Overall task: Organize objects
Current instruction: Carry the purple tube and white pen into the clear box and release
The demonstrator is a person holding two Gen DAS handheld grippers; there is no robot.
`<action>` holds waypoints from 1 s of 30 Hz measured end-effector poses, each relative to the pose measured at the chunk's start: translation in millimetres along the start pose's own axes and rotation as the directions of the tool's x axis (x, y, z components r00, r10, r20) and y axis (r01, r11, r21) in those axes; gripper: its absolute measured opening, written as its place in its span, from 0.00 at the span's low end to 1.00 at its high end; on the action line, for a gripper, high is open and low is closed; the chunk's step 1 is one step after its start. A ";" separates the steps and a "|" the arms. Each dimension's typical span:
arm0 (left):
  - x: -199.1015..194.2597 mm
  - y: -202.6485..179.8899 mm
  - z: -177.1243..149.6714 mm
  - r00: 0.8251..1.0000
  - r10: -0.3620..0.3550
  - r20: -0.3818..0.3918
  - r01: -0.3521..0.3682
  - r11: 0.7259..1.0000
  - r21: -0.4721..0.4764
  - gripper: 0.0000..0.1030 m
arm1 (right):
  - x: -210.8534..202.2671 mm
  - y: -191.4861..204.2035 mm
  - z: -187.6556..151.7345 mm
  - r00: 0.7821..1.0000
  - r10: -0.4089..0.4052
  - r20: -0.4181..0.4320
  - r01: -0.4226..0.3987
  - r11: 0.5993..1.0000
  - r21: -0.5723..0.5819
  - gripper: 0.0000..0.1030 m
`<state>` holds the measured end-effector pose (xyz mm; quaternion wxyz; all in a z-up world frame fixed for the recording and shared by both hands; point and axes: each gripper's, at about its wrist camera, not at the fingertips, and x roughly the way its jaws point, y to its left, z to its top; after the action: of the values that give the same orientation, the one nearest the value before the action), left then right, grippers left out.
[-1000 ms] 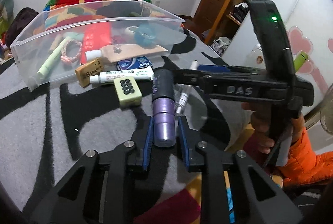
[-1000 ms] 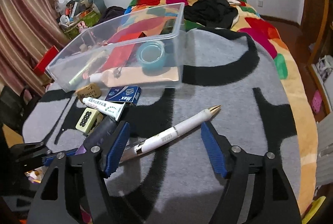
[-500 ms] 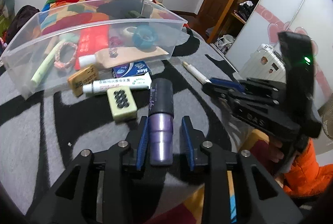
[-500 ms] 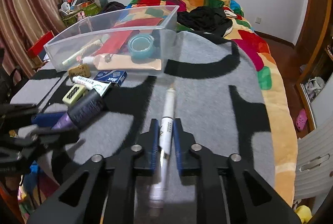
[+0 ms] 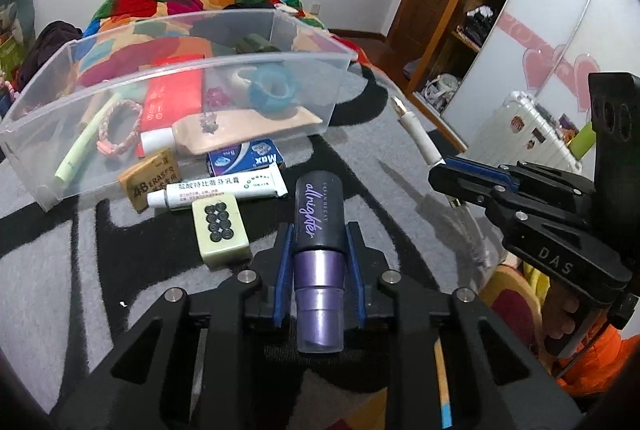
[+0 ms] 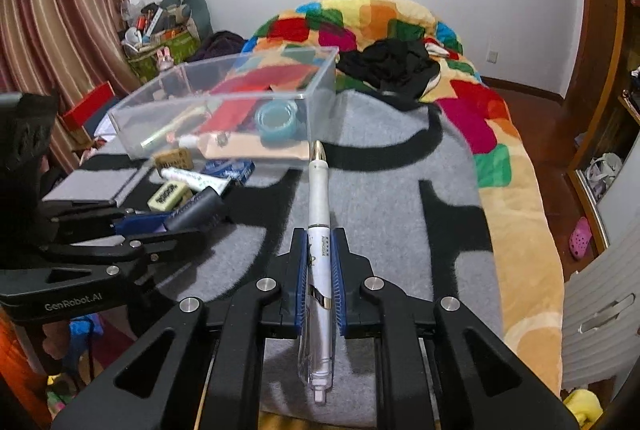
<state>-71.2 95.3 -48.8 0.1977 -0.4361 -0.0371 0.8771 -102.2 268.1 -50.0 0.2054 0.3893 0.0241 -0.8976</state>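
My left gripper [image 5: 319,230] is shut on a purple and black cosmetic bottle [image 5: 318,230] and holds it above the grey blanket. My right gripper [image 6: 319,234] is shut on a white pen [image 6: 319,214] and holds it lifted, tip toward the bin. The right gripper with the pen [image 5: 416,126] also shows at the right of the left wrist view. A clear plastic bin [image 5: 256,62] stands ahead with a red pack, a blue tape roll [image 5: 274,88], a tube and a green pen inside.
In front of the bin lie a 4B eraser [image 5: 154,182], a blue Max box [image 5: 246,160], a white ointment tube [image 5: 218,188] and a mahjong tile [image 5: 220,230]. A colourful quilt [image 6: 400,30] is heaped behind. The bed edge drops off at the right.
My right gripper closed on the white pen and lifted it off the blanket. My left gripper has risen a little with the bottle in it.
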 end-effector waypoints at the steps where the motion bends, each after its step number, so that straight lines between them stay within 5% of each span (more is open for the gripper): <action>1: -4.0 1.0 0.9 1.000 -0.002 0.013 0.002 1.000 -0.006 0.24 | -3.2 1.1 2.3 1.000 0.001 0.010 -0.001 1.000 -0.001 0.10; 12: -49.0 18.1 19.2 0.986 -0.012 0.164 0.024 0.997 -0.072 0.24 | -23.5 27.4 35.5 0.992 0.061 0.109 -0.056 0.997 -0.048 0.10; 30: -87.5 79.8 64.8 0.950 0.129 0.284 -0.079 0.980 -0.181 0.24 | -21.8 47.9 115.7 0.962 0.133 0.240 -0.121 0.991 -0.065 0.10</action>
<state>-99.4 -4.3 37.9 0.1059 -0.3169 -0.1163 0.9353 -150.0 208.4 51.5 0.2737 0.2717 -0.0039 -0.9226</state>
